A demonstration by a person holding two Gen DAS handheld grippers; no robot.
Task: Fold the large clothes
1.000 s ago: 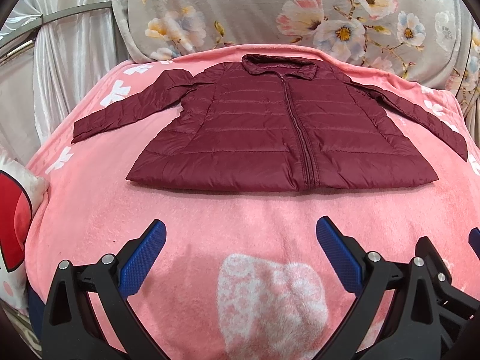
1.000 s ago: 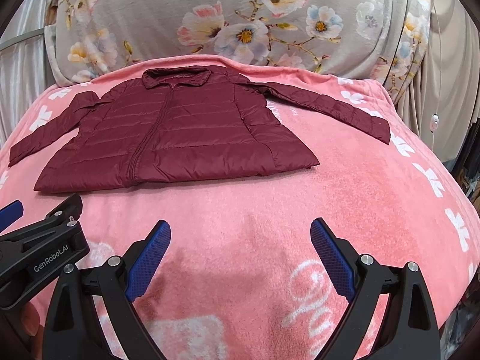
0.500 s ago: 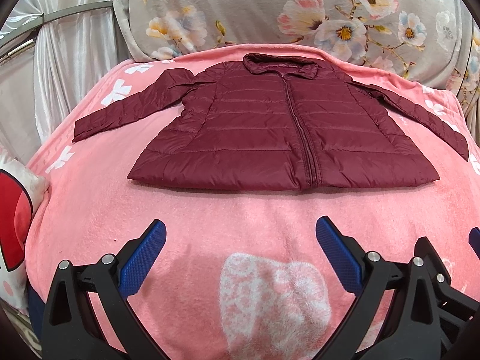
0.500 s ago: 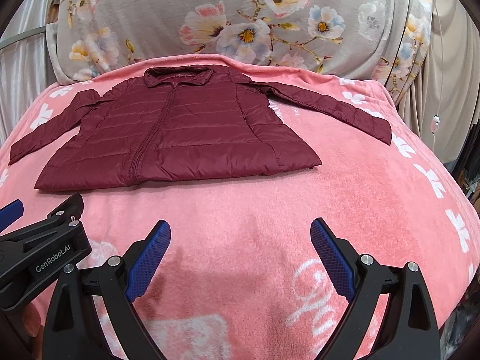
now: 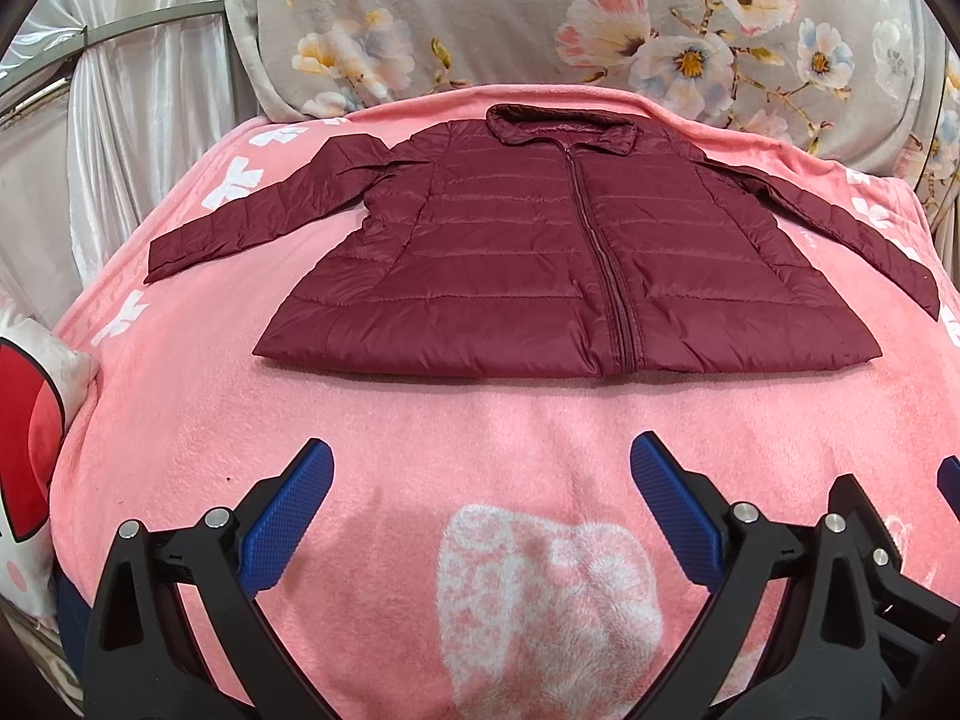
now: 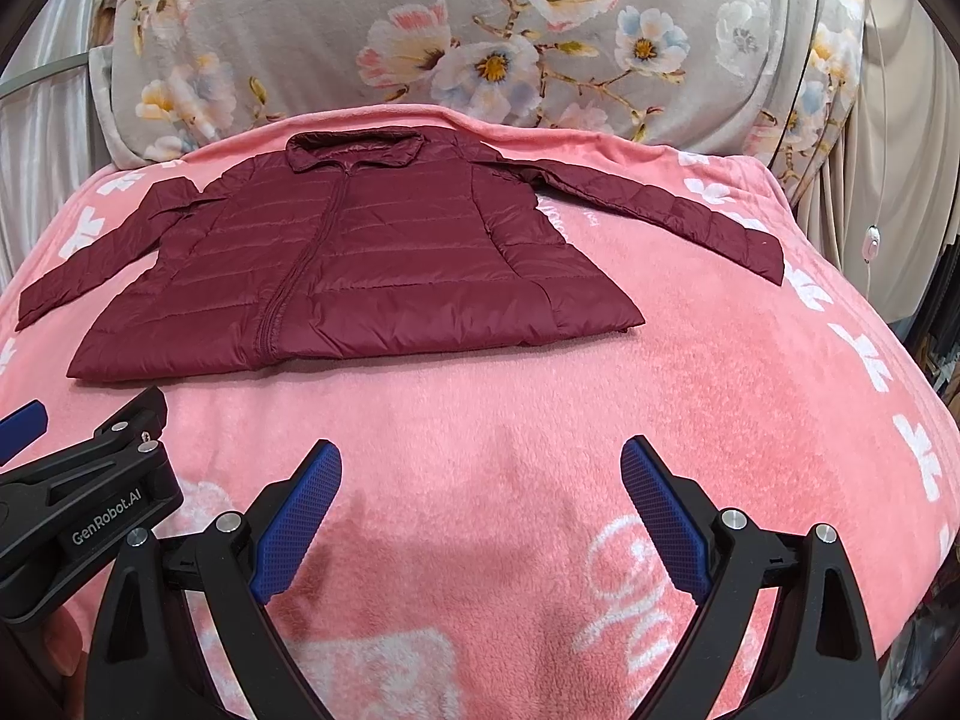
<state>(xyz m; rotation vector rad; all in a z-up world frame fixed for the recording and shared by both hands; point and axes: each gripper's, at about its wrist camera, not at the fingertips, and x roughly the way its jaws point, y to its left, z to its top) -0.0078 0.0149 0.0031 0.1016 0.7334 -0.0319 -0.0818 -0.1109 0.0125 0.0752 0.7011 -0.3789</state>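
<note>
A dark red quilted jacket (image 5: 540, 258) lies flat and zipped on a pink blanket (image 5: 420, 432), collar at the far side, both sleeves spread outward. It also shows in the right wrist view (image 6: 372, 264). My left gripper (image 5: 480, 468) is open and empty, over the blanket just short of the jacket's hem. My right gripper (image 6: 480, 468) is open and empty, also short of the hem, toward the jacket's right half. The left gripper's body shows at the left of the right wrist view (image 6: 90, 504).
A grey floral cushion (image 5: 600, 30) stands behind the jacket. White curtains (image 5: 120, 120) hang at the left. A red and white plush pillow (image 5: 30, 420) lies at the blanket's left edge. Beige curtains and a cord (image 6: 873, 240) hang at the right.
Both grippers have crept slightly; the jacket sits a little lower and nearer in both views. Both stay open and nothing on the blanket has moved.
</note>
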